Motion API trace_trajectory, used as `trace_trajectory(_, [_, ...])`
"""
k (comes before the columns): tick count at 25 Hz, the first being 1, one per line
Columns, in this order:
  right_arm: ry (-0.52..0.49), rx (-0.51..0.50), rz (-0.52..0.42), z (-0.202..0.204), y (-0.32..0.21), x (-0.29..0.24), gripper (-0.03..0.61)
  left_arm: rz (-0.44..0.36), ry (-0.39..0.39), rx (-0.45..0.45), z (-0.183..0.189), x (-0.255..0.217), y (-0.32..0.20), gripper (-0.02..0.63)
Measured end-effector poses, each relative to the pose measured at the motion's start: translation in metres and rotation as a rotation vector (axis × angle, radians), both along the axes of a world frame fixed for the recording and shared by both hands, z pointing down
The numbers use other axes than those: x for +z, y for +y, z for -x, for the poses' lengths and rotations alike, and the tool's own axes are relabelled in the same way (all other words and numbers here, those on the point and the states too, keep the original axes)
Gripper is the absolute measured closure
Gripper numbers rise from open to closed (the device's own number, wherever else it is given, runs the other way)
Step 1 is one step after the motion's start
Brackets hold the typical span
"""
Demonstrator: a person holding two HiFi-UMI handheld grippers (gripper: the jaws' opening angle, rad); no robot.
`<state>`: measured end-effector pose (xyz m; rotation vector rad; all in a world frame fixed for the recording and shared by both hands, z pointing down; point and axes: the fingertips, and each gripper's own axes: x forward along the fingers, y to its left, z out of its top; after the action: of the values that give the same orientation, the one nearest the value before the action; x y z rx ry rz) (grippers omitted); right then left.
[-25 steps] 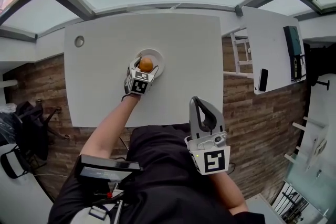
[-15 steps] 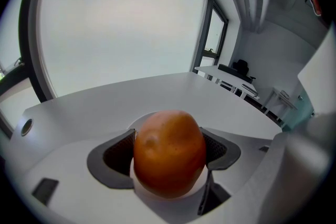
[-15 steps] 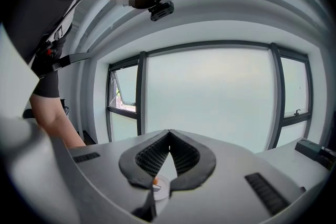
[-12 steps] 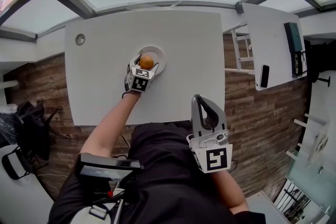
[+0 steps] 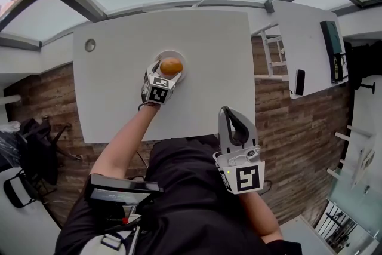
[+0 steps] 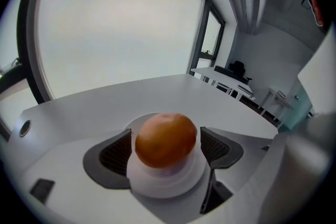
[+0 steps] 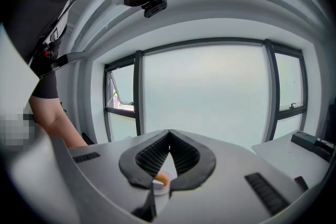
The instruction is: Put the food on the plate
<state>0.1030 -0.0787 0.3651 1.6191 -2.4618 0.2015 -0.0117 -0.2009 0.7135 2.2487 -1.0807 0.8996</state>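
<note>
An orange, round piece of food (image 6: 166, 139) sits on a small white plate (image 6: 157, 182); in the head view the food (image 5: 171, 66) and plate (image 5: 181, 57) lie mid-table. My left gripper (image 6: 165, 148) straddles the food, its dark pads (image 6: 116, 152) just off either side and its jaws opening. From above, the left gripper (image 5: 165, 76) reaches the plate's near edge. My right gripper (image 7: 169, 132) is shut on nothing, its tips touching. It is held near the person's body, off the table (image 5: 225, 111).
The white table (image 5: 119, 98) has a round grommet hole (image 5: 90, 45) at its far left. A second white table (image 5: 304, 39) at the right carries a phone (image 5: 299, 82) and a dark device (image 5: 332, 45). A white ladder-like frame (image 5: 271, 63) stands between the tables.
The left gripper's jaws have spread away from the food, which now rests on the plate. The right gripper has hardly moved.
</note>
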Motion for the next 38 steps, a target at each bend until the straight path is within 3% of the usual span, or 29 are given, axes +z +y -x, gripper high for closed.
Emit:
trace_trajectory(5, [-0.003,0.019,-0.010,-0.007,0.004,-0.002,0.572,0.002,0.036,-0.007,-0.004,-0.006,0.005,0.219])
trace_trajectory(12, [-0.013,-0.001,-0.028,-0.003,0.013,-0.006,0.572,-0.058,0.005,-0.026,0.002,-0.025,0.008,0.219])
trace_trajectory(21, [-0.034,-0.032,-0.050,0.004,0.029,-0.010,0.572,-0.148,0.041,-0.067,0.008,-0.051,0.020,0.219])
trace_trajectory(28, [-0.057,-0.040,-0.064,0.007,0.040,-0.013,0.572,-0.135,0.088,-0.108,0.007,-0.094,0.045,0.219])
trace_trajectory(33, [-0.065,-0.060,-0.084,0.010,0.046,-0.017,0.572,-0.233,0.136,-0.122,0.000,-0.115,0.051,0.221])
trace_trajectory(38, [-0.069,-0.085,-0.095,0.013,0.051,-0.021,0.572,-0.262,0.163,-0.128,-0.005,-0.140,0.071,0.221])
